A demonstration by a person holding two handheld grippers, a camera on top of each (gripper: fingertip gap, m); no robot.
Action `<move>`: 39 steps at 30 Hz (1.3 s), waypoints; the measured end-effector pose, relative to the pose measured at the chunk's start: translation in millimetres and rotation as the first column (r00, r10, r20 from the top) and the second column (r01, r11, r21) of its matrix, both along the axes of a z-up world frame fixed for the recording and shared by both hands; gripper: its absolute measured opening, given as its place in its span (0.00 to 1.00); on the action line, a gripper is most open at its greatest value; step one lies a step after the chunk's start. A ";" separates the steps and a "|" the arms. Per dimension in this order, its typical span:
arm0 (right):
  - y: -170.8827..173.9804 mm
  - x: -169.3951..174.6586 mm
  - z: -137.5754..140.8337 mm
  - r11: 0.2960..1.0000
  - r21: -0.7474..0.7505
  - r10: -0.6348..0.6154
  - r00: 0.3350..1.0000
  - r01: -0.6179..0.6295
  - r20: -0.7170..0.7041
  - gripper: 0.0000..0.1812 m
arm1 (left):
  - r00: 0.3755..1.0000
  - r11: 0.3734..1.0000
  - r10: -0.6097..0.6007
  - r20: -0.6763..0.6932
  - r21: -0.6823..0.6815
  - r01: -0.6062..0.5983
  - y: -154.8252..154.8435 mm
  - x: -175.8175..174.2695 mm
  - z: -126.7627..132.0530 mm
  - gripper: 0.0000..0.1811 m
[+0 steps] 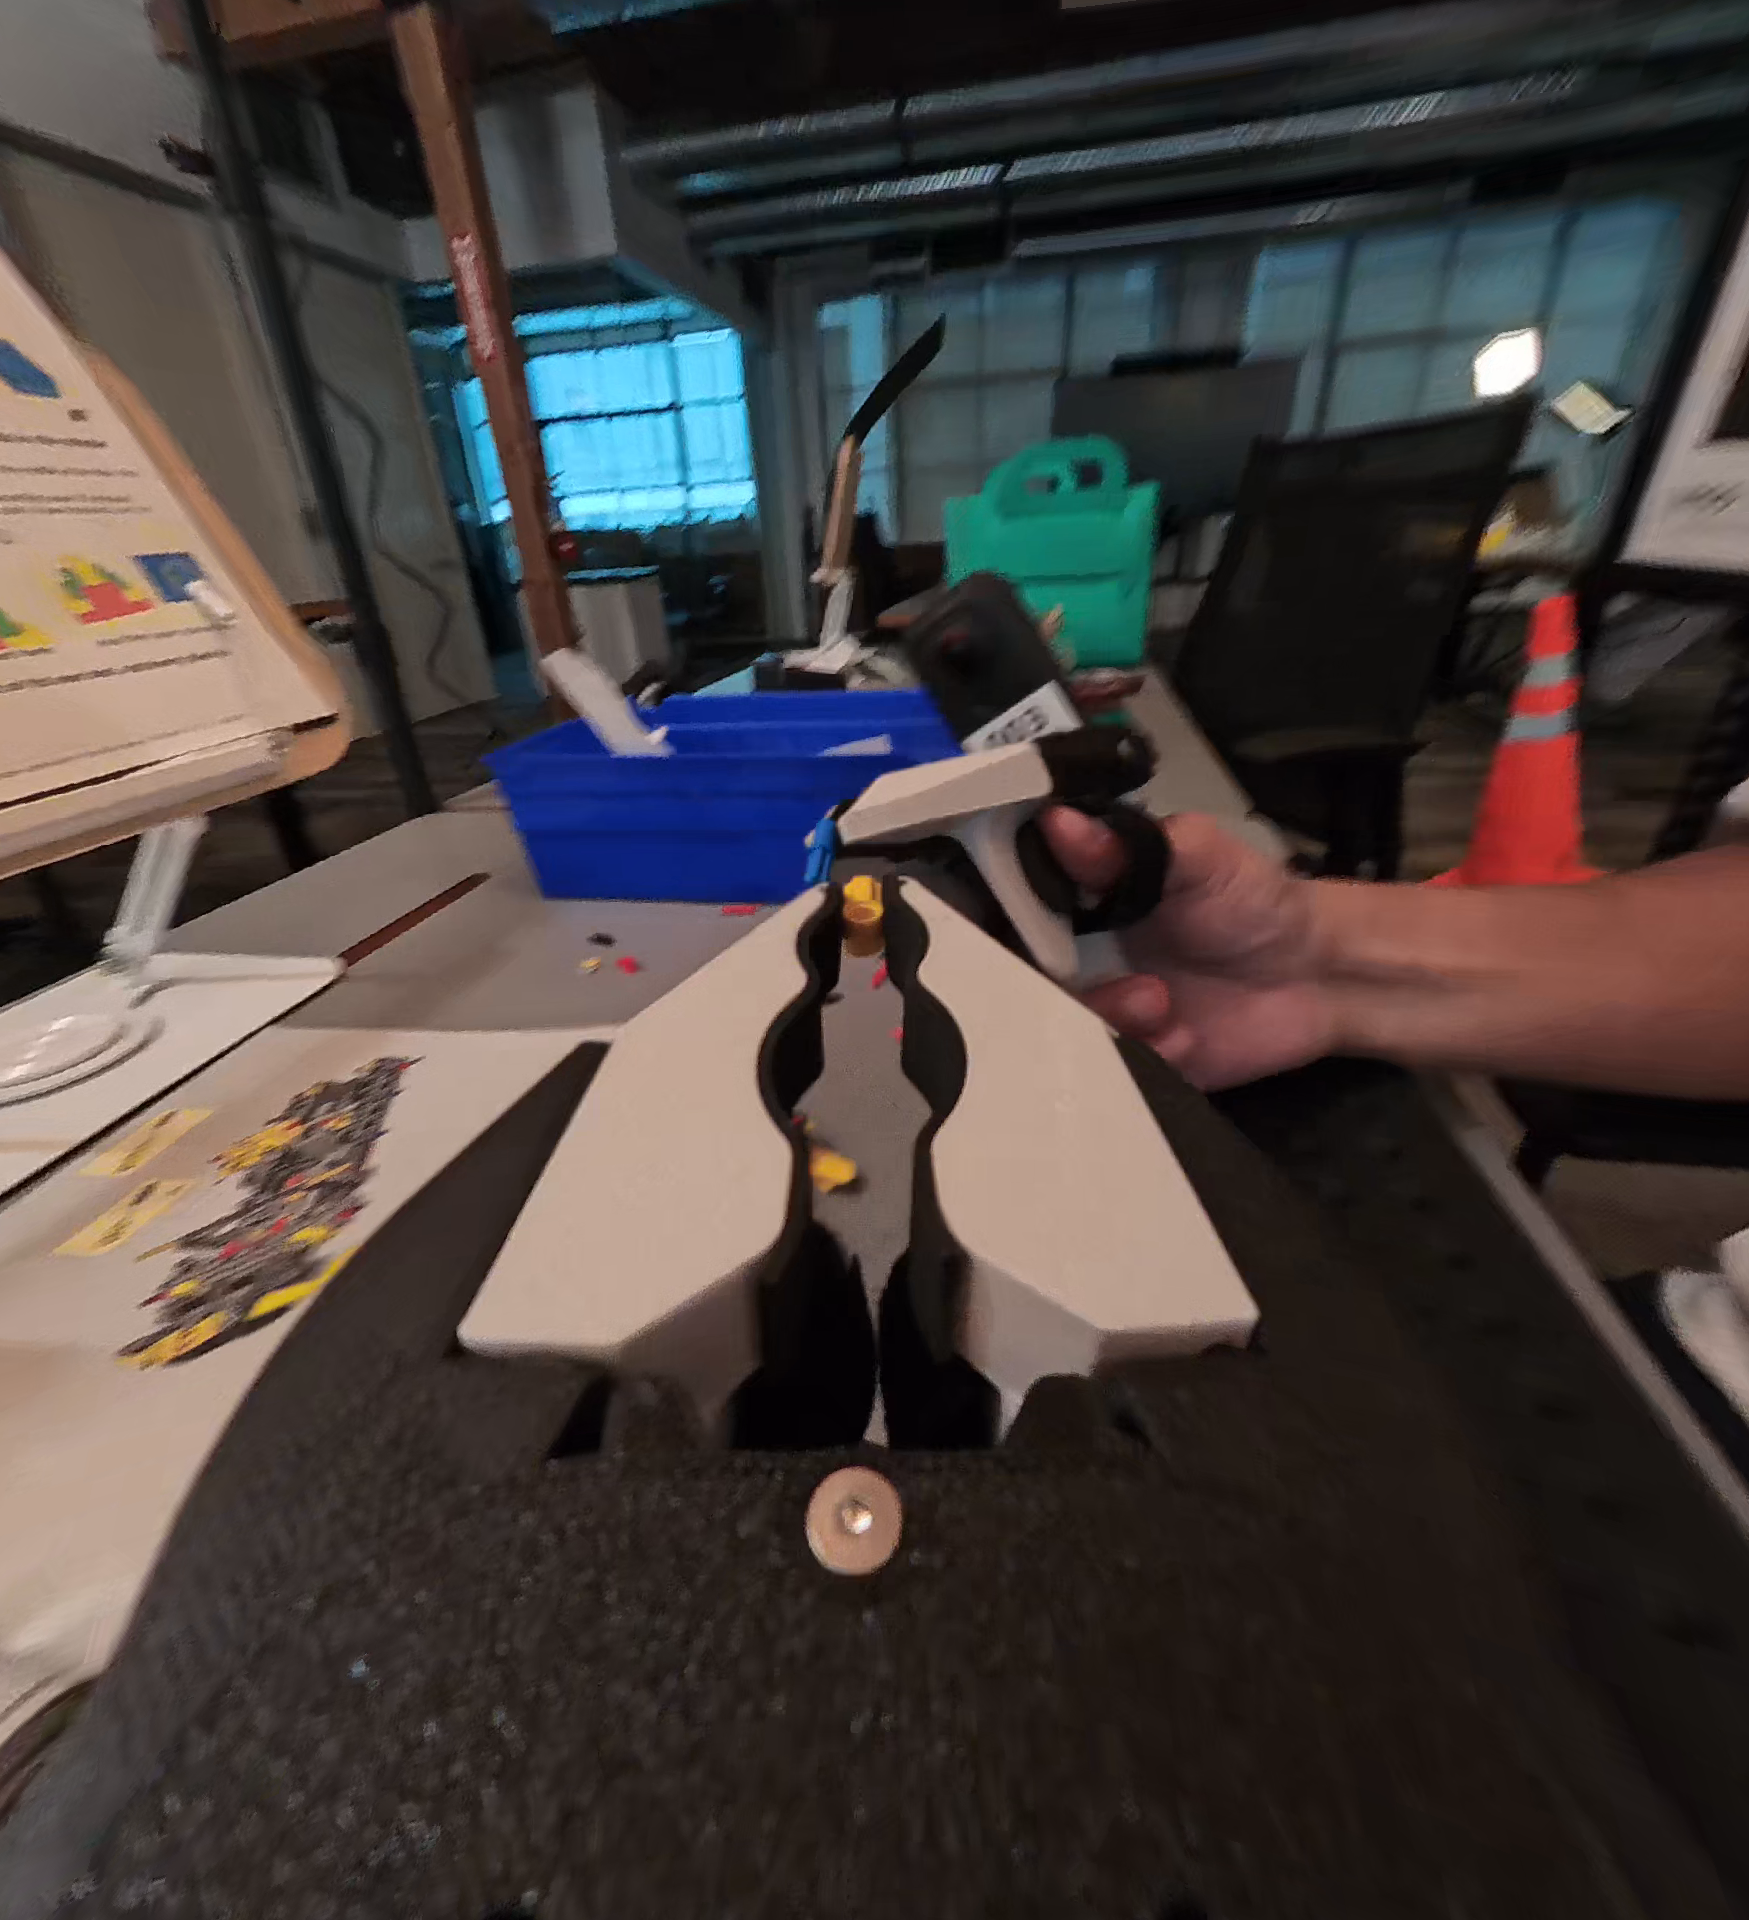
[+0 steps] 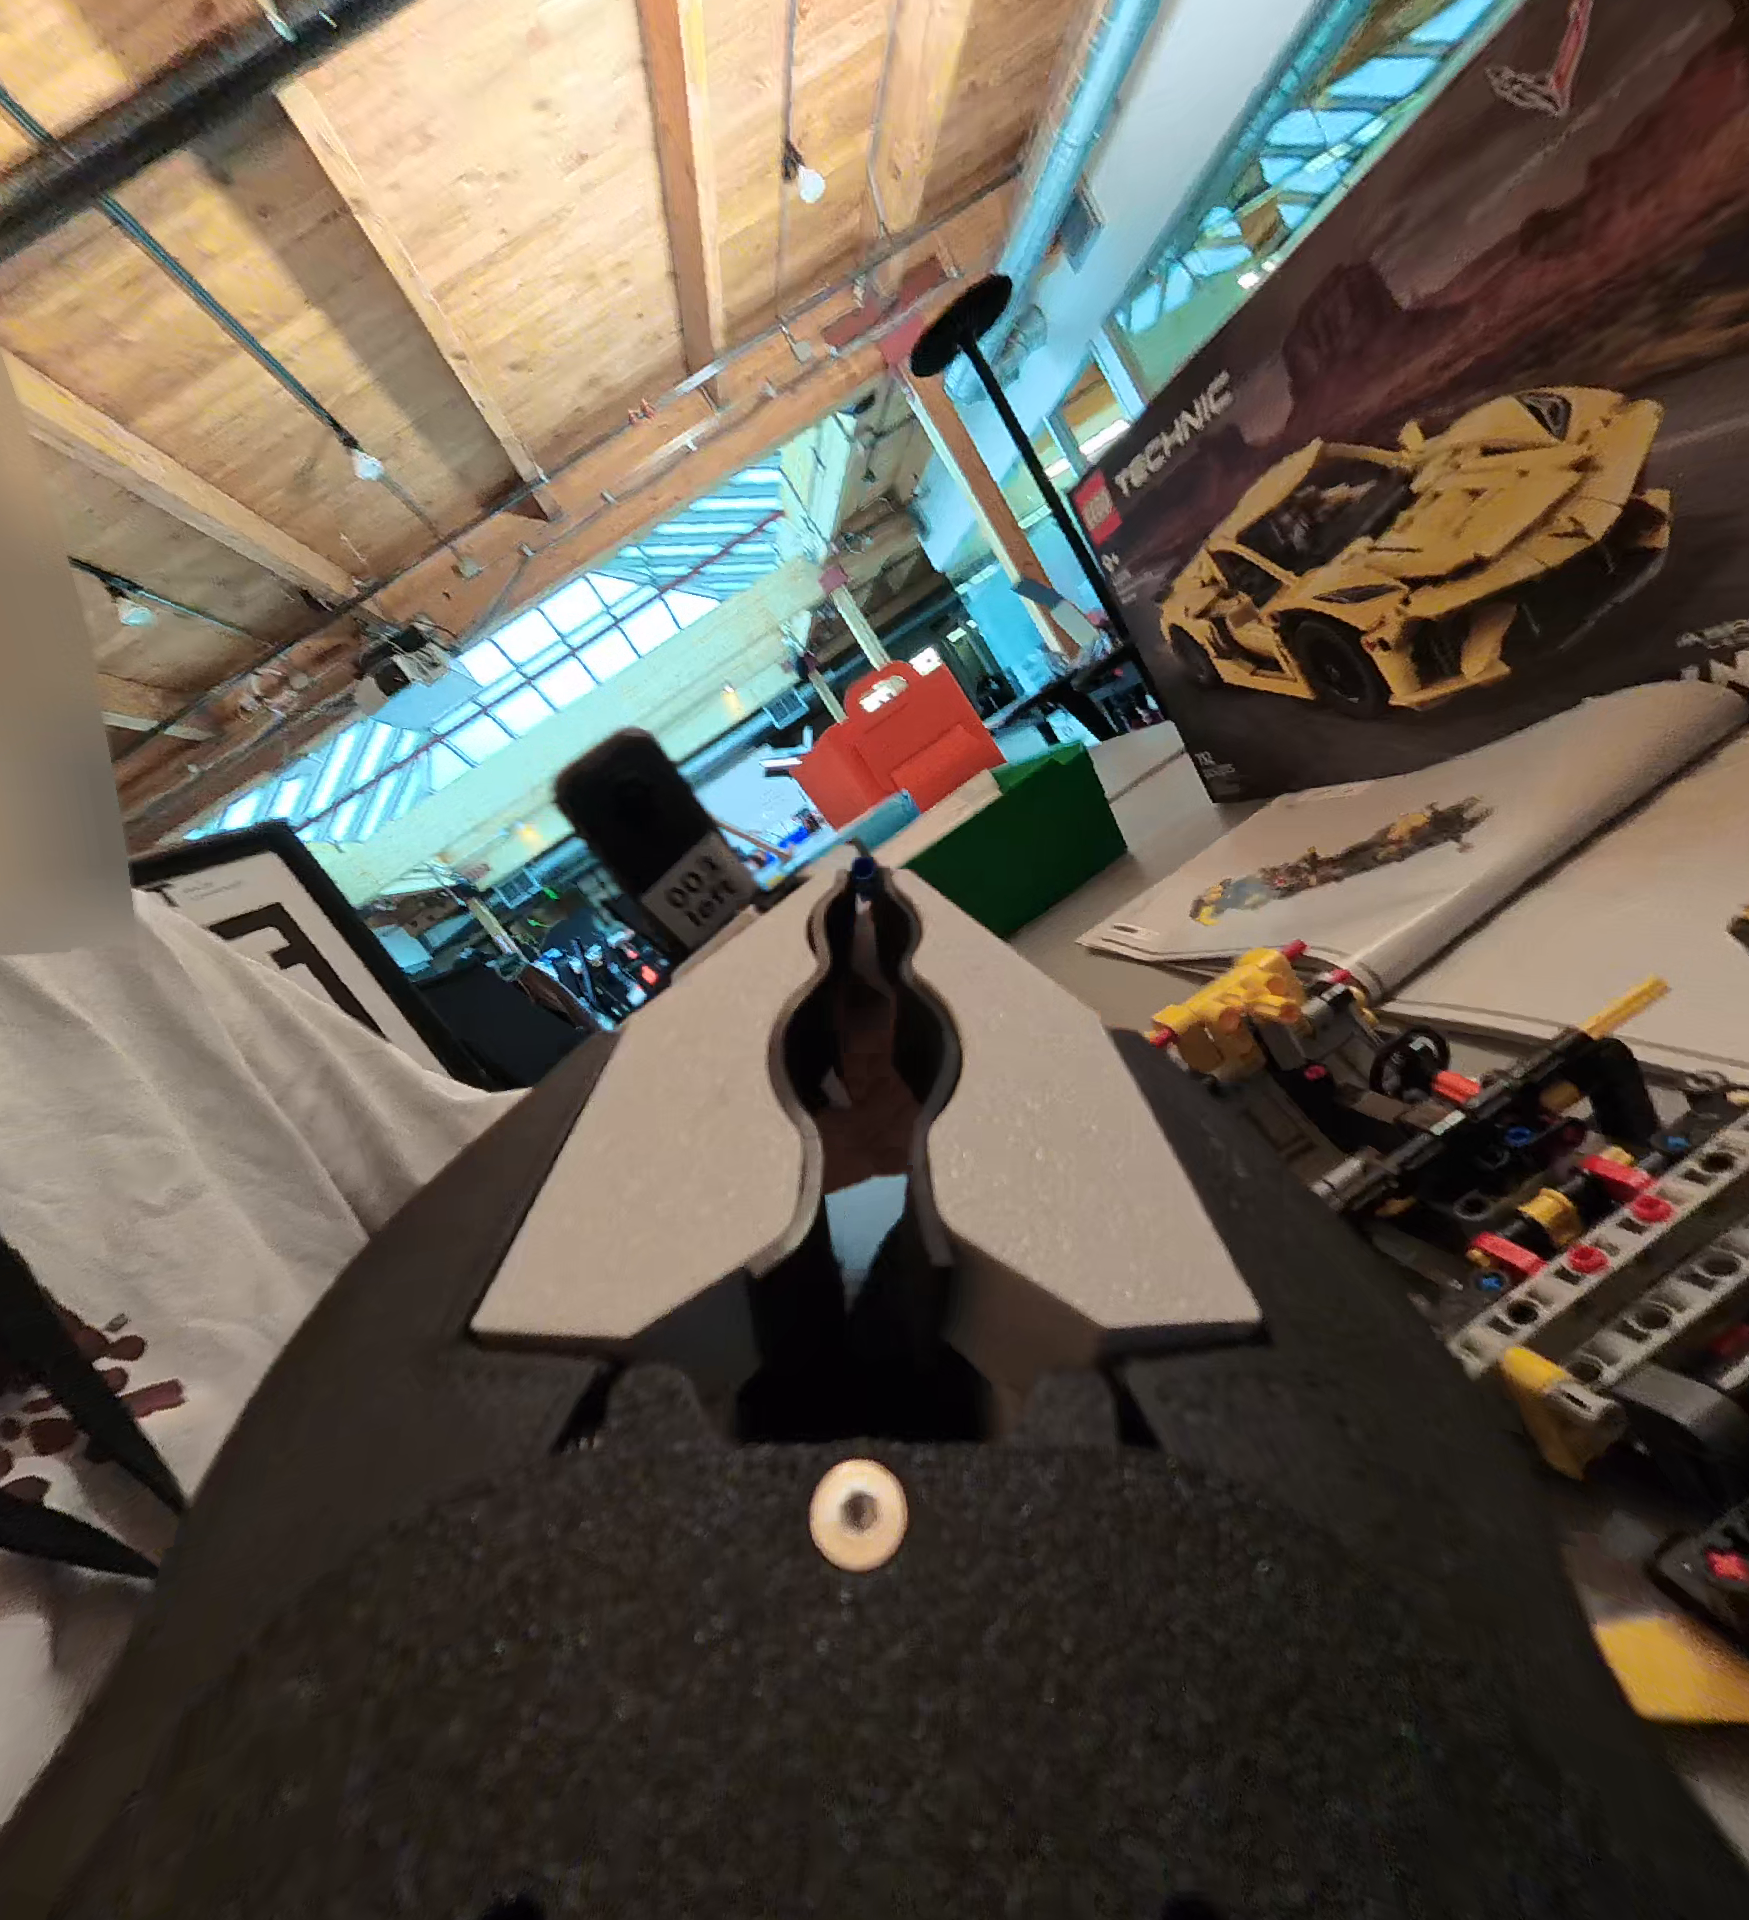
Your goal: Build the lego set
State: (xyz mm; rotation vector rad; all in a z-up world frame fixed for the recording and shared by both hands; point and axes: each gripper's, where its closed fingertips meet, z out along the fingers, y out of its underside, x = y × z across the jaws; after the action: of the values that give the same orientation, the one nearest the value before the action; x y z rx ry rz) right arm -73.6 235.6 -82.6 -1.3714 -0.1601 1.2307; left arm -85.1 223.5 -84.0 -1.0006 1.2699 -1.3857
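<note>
Left hand-held gripper (image 1: 862,920): pinched shut on a small yellow connector (image 1: 862,925), raised above the counter (image 1: 496,935), presumably to be mated. Right hand-held gripper (image 2: 862,896): clamped on a blue pin (image 2: 862,871), tip aimed toward the yellow piece, likely for insertion. Half-built chassis (image 2: 1535,1195): parked on the counter beside the open instruction booklet (image 2: 1472,883), kept near for reference.

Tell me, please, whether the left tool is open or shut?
Shut: the left tool pinches a small yellow piece between its tips.
</note>
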 end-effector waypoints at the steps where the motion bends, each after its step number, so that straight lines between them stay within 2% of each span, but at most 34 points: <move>1: -3.0 -1.5 4.7 1.000 0.021 0.015 1.000 -0.015 -0.018 0.01 | 0.999 0.999 -0.033 0.030 -0.040 0.034 -2.4 -2.0 4.6 0.04; 5: -13.8 -11.4 20.6 0.993 0.108 0.052 0.998 -0.048 -0.033 0.01 | 0.979 0.970 -0.122 0.165 -0.187 0.153 -6.9 -10.8 23.5 0.04; 7: -17.3 -17.4 24.7 0.989 0.137 0.062 0.998 -0.059 -0.021 0.01 | 0.971 0.957 -0.148 0.188 -0.222 0.189 -8.4 -12.9 27.2 0.04; 26: -15.7 -22.9 17.0 0.990 0.111 0.091 0.996 -0.090 0.000 0.01 | 0.958 0.895 -0.214 0.191 -0.354 0.270 -4.2 -14.1 26.3 0.04; 39: -14.5 -17.1 9.6 0.993 0.090 0.073 0.994 -0.081 0.087 0.00 | 0.973 0.937 -0.224 0.054 -0.261 0.230 -4.7 -8.5 7.3 0.04</move>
State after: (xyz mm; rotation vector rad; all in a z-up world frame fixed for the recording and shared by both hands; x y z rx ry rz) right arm -90.7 221.1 -73.0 -1.3463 -0.3281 1.2145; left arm -93.6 218.8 -76.8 -1.0366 1.2324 -1.7793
